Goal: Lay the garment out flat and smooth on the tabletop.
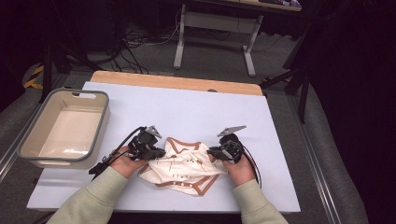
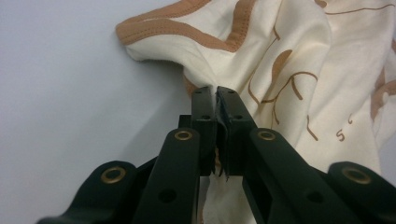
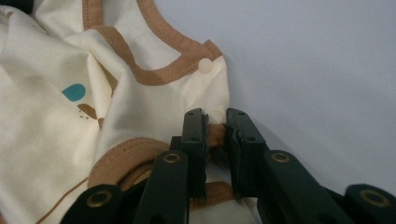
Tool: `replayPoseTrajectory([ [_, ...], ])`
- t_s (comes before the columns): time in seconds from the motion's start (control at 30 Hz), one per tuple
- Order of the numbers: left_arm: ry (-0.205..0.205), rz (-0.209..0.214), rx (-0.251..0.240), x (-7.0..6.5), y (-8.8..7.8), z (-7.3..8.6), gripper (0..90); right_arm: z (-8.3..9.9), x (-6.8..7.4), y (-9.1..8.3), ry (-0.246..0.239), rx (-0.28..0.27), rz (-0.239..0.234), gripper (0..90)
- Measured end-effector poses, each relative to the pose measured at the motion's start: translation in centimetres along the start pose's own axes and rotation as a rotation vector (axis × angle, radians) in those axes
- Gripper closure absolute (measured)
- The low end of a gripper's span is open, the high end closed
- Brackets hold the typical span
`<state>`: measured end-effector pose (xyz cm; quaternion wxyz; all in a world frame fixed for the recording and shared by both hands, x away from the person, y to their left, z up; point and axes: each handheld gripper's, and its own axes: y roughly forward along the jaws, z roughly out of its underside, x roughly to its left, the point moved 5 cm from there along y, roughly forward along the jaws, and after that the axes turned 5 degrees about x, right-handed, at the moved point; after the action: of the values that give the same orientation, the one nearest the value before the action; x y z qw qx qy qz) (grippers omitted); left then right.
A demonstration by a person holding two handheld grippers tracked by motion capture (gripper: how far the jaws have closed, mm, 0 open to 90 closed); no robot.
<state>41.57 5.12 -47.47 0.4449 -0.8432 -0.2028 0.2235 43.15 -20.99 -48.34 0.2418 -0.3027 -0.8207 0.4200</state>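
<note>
Where the high view looks down, a cream garment (image 1: 180,169) is seen crumpled on the table (image 1: 187,107) between both hands, beside a tub (image 1: 28,144). By the left gripper view, the left hand-held gripper (image 2: 217,100) is clamped on cream fabric. By the right gripper view, a brown-trimmed edge is pinched in the right hand-held gripper (image 3: 215,122).

My left gripper (image 1: 156,152) sits low by my left hand (image 1: 125,163), jaws pinched tight together on cloth. My right gripper (image 1: 212,151), in my right hand (image 1: 240,170), points leftward, its jaws nearly closed, clamping a cloth edge between them.
</note>
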Motion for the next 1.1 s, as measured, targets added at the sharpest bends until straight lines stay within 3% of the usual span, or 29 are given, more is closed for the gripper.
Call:
replayPoseTrajectory([
  [0.03, -0.007, -0.002, -0.003, 0.0, -0.1, 0.0, 86.2, -0.1, -0.1, 0.0, -0.009, 0.001, 0.007, 79.1],
  [0.17, -0.020, -0.007, -0.029, 0.4, 0.0, -0.4, 83.4, -0.5, -1.1, -1.3, -0.037, -0.061, 0.140, 78.9],
  [0.23, -0.022, -0.028, -0.039, 0.7, 0.3, -0.7, 75.1, -0.5, -1.6, -1.7, -0.035, -0.078, 0.191, 77.1],
  [0.27, -0.019, -0.058, -0.050, 0.9, 0.4, -0.8, 71.2, -0.5, -1.9, -1.7, -0.044, -0.079, 0.226, 73.5],
  [0.3, -0.025, -0.063, -0.058, 1.1, 0.4, -0.9, 66.3, -0.3, -2.2, -1.6, -0.038, -0.076, 0.246, 69.8],
  [0.4, -0.066, -0.044, -0.103, 1.7, 0.0, -1.1, 57.5, -0.2, -2.4, -1.8, -0.009, -0.107, 0.236, 57.7],
  [0.47, -0.067, -0.053, -0.140, 2.1, -0.4, -1.4, 54.6, -0.1, -2.4, -2.4, 0.004, -0.134, 0.236, 52.5],
  [0.57, -0.088, -0.059, -0.186, 2.6, -0.5, -2.2, 53.6, 0.0, -2.3, -2.6, 0.056, -0.150, 0.176, 43.1],
  [0.6, -0.093, -0.051, -0.186, 2.7, -0.3, -2.5, 53.6, 0.1, -2.2, -2.5, 0.080, -0.144, 0.148, 40.2],
  [0.7, -0.083, -0.055, -0.158, 2.7, 0.5, -3.2, 56.2, 0.3, -2.0, -1.8, 0.102, -0.098, 0.130, 35.6],
  [0.8, -0.081, -0.034, -0.121, 2.6, 1.9, -3.5, 63.3, 0.6, -1.9, -1.1, 0.092, -0.044, 0.151, 40.9],
  [0.87, -0.067, -0.025, -0.065, 2.5, 2.7, -3.4, 71.9, 0.6, -1.7, -0.6, 0.074, -0.019, 0.154, 46.6],
  [0.93, -0.054, -0.016, -0.035, 2.3, 3.1, -3.3, 81.9, 0.6, -1.4, -0.5, 0.036, -0.002, 0.182, 59.2],
  [1.03, -0.050, -0.009, -0.022, 1.9, 3.0, -3.2, 85.8, 0.5, -0.6, -0.5, 0.016, 0.009, 0.119, 84.6],
  [1.1, -0.049, -0.003, -0.006, 1.5, 2.6, -2.9, 86.2, 0.5, -0.4, -0.5, 0.007, 0.012, 0.109, 86.2],
])
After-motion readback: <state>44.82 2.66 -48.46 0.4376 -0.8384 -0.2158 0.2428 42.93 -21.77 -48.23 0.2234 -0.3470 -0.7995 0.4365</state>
